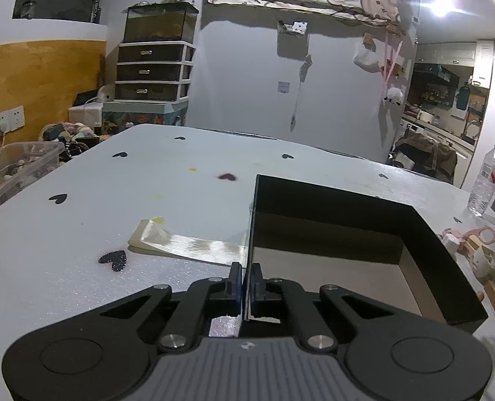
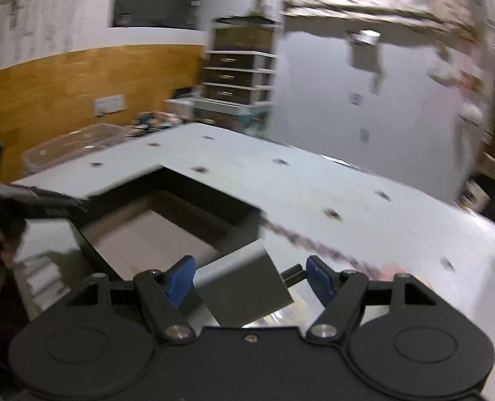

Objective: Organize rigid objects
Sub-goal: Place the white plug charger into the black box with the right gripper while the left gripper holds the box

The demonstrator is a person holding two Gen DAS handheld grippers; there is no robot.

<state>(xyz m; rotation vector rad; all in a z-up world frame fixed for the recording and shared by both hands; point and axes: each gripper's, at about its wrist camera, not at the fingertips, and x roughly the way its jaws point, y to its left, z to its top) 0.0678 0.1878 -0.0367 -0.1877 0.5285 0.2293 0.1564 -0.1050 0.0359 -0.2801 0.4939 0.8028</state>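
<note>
1. Left gripper [image 1: 246,279] is clamped on the left wall of the black box [image 1: 428,234], steadying it on the table [image 1: 80,234].
2. Box looks empty; nothing sorted yet.
3. Right gripper [image 2: 250,275] is open, a grey block [image 2: 244,280] between its fingers, grip unclear.
4. Wooden toys [image 1: 481,254] wait beside the box.

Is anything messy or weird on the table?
Yes. Yellow smudges stain the white table, and a strip of shiny tape has one end curling up. By the black box, wooden toys lie in a jumble. The box itself looks fine.
</note>
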